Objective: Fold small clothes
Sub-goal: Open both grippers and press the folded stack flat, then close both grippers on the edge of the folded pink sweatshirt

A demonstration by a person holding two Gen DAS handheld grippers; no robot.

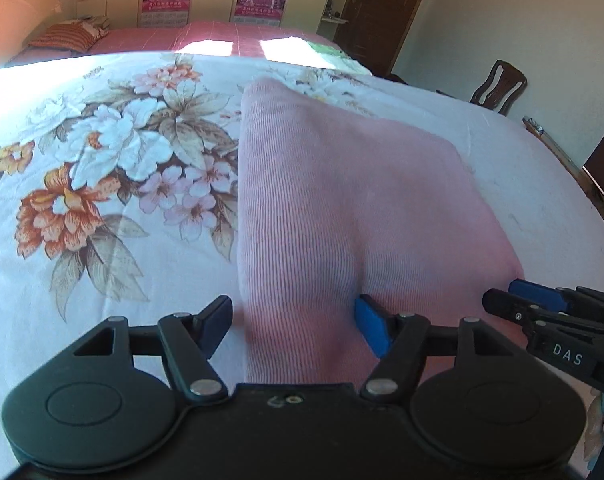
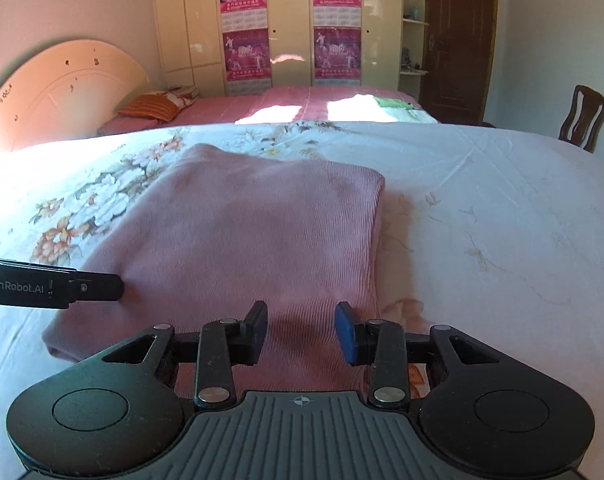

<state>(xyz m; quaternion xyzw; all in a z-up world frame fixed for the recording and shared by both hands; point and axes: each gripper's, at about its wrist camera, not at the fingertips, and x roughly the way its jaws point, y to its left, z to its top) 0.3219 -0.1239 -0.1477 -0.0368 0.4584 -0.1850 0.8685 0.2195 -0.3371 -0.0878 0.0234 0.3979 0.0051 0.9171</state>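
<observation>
**A:** What sits furthest left on the bed?

**B:** In the left wrist view, the floral sheet, with orange and white blossoms printed on it. Right of the flowers lies the pink ribbed garment, folded into a rough rectangle on the sheet.

**A:** And the left gripper?

**B:** Its fingers stand wide apart over the garment's near edge, with pink cloth showing between them; whether the pads touch it cannot be told. At the far right of that view the right gripper comes in from the side, with "DAS" in white letters on its black body.

**A:** Any other writing?

**B:** In the right wrist view, the left gripper's arm enters from the left edge and reads "GenRobot.AI". The tip meets the garment's left side.

**A:** The right gripper's own fingers?

**B:** Spread, one black pad and one blue, above the garment's near right part, gripping nothing.

**A:** Behind the bed?

**B:** Magenta posters hang on the cream wardrobe doors; their text is too small to read. A wooden chair stands at the right.
</observation>
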